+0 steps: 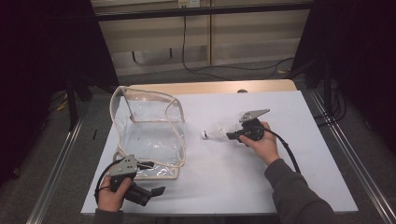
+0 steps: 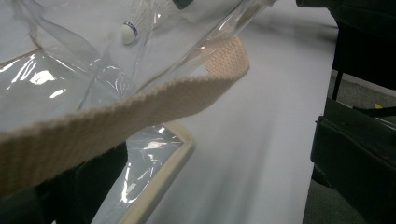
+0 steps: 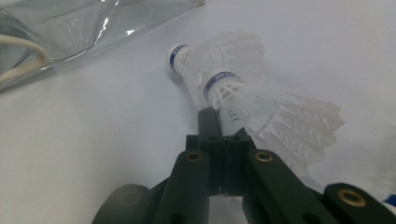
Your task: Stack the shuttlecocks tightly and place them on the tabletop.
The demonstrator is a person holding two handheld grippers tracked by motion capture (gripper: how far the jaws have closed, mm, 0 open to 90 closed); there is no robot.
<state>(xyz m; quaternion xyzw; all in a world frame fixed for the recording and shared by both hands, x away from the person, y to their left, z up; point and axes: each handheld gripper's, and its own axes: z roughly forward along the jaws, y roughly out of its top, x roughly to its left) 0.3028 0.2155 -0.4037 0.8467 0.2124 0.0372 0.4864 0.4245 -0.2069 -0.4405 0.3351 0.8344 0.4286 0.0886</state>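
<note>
Two nested shuttlecocks [image 3: 224,79] pinched in right tool [image 3: 223,122], clear bag [image 1: 149,135] leftward

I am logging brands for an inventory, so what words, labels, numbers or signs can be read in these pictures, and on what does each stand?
No text can be read for certain.
Blue band on the nearer shuttlecock: white lettering, too blurred to read.
Blue band on the farther shuttlecock: lettering too small and blurred.
Clear bag and its beige strap: no print visible.
Right gripper and left gripper: no markings legible.
</note>
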